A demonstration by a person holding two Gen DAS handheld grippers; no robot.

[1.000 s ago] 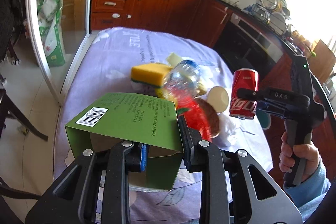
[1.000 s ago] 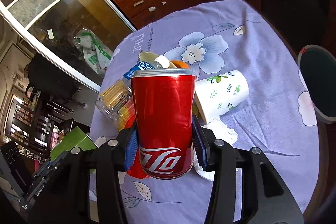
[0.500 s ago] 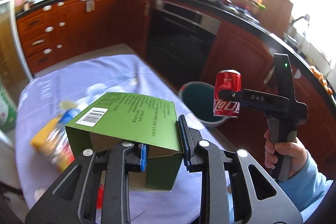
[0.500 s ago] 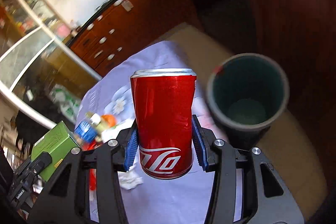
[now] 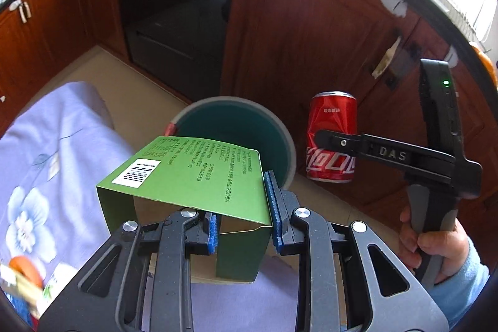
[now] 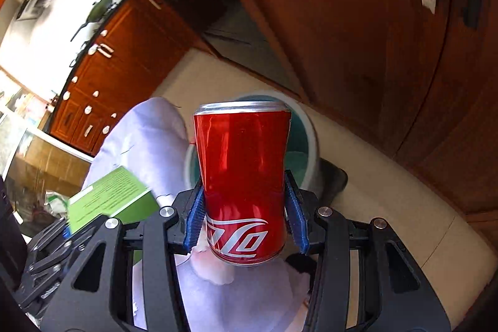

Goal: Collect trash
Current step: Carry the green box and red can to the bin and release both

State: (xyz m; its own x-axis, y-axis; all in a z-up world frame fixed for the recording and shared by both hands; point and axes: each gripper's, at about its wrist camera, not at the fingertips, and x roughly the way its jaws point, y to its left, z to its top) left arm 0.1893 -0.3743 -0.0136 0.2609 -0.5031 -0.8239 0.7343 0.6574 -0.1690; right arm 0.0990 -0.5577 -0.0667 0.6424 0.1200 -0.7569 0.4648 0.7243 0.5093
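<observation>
Left wrist view: left gripper (image 5: 244, 227) pinches a green carton (image 5: 199, 173); right gripper (image 6: 246, 217) clamps a red cola can (image 6: 242, 176). Both hang beside the teal bin (image 5: 288, 145); early release could miss.

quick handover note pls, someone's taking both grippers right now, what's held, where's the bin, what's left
Left gripper: shut on the green carton.
Right gripper: shut on the red can, upright.
Teal bin stands on the floor beside the table, just ahead of both grippers.
Done: both items lifted off the table.
Left: drop carton and can into the bin, then fetch the trash at the table's edge.
</observation>
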